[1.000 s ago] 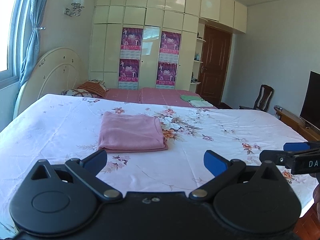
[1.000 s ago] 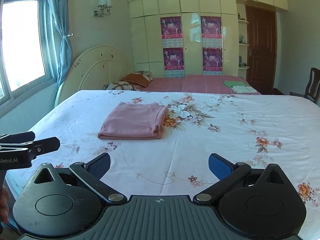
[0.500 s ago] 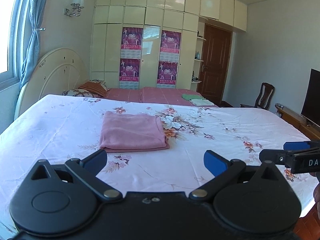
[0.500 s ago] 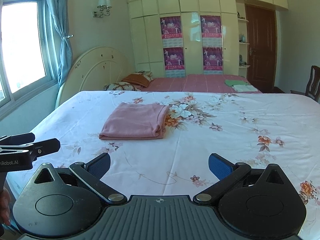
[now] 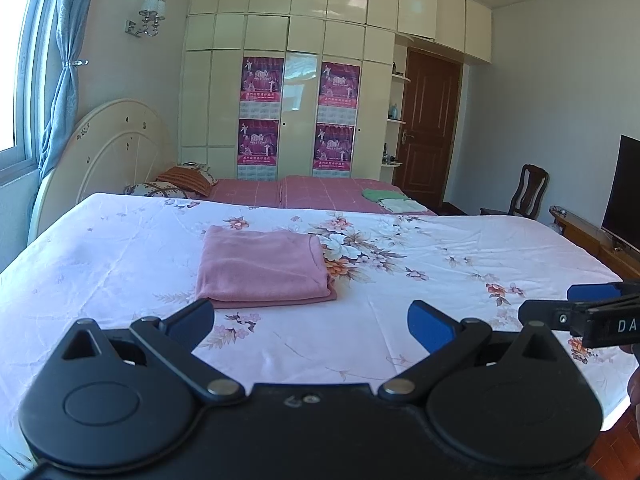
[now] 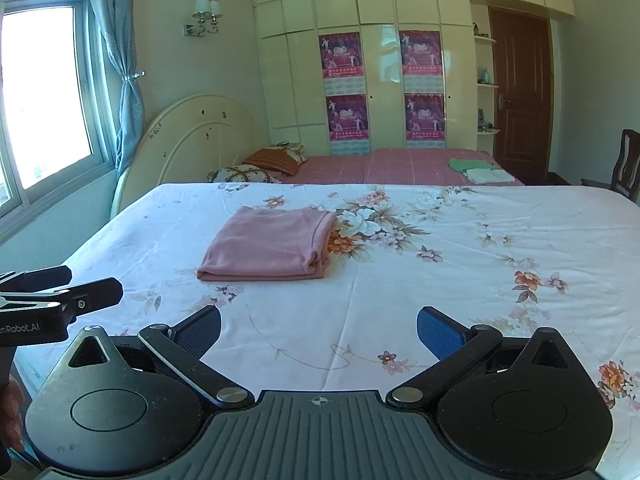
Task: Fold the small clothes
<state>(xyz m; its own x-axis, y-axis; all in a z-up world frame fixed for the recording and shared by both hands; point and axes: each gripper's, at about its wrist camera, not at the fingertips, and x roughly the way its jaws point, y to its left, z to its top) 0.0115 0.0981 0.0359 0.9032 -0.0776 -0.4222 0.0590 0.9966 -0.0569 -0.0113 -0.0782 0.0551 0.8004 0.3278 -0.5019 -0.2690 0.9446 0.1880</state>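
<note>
Soft pink knit garment [image 5: 264, 266], folded into a thick rectangle with rounded edges, lies left of centre in both views on the white floral-print bedsheet [image 5: 440, 264], well apart from both tools. The black left gripper [image 5: 312, 320] and black right gripper [image 6: 318, 330] sit low in frame, blue-padded jaws spread wide and empty. Cream glossy wardrobe [image 5: 304, 92] with magenta posters fills the upper centre, a brown wooden door [image 5: 428, 132] at its right.

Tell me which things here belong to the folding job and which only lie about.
For the job:
- pink garment, folded on the floral sheet
- left claw, open
- right claw, open

Only lying about:
- green and white cloths
- pillows
- chair
- television
</note>
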